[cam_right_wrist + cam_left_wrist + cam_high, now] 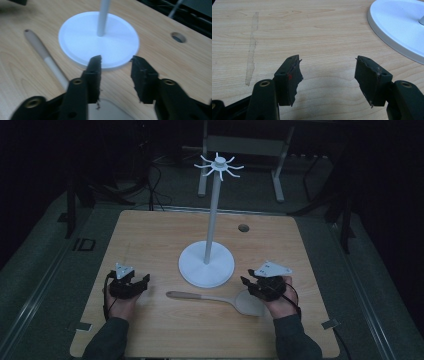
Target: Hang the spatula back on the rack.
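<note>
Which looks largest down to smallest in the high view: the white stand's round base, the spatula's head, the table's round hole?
1. Round base
2. Spatula head
3. Round hole, though it lies farther from the camera.

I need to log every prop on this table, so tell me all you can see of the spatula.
The spatula is pale beige and looks like plastic or silicone, with a long rounded handle and a broad flat blade. It lies flat on the wooden table, in front of the white stand's base, handle toward the left gripper, blade beneath the right gripper, ungripped.
</note>
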Tool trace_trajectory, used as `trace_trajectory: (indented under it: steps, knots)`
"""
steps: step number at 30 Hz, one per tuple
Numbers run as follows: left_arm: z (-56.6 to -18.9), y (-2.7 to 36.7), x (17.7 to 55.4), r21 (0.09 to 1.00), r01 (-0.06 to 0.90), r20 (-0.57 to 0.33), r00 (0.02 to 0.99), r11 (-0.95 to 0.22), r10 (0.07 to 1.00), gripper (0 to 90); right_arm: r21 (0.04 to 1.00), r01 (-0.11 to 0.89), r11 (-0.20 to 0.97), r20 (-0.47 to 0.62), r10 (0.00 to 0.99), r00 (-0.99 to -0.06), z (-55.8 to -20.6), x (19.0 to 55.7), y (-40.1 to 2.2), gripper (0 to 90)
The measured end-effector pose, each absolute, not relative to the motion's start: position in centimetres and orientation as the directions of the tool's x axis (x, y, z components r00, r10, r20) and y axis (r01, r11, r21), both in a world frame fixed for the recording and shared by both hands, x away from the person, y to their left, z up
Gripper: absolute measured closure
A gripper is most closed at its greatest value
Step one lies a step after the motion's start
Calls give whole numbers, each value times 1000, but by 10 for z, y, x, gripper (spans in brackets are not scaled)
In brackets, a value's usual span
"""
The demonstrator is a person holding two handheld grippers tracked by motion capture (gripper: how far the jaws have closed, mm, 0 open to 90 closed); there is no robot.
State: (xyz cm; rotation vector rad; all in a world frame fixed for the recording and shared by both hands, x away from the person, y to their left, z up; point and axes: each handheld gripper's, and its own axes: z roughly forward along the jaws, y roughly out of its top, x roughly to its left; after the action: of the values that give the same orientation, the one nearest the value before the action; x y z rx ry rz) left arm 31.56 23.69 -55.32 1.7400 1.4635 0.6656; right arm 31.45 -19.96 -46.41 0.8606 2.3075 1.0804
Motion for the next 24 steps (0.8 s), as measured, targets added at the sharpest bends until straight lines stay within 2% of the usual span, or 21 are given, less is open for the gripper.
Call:
trace_trajectory:
  steps: [11, 18, 24]
  knots:
    - [-553, 238, 315, 811, 582, -81, 211, -58, 974, 375, 706, 368, 605, -57, 566, -822, -501, 323, -159, 743]
    - [-553, 238, 315, 810, 583, -80, 211, -60, 974, 375, 651, 381, 657, -3, 504, -864, -520, 324, -148, 744]
    - [-553, 237, 316, 810, 584, -79, 211, -61, 974, 375, 626, 371, 686, 10, 469, -883, -529, 326, -139, 695]
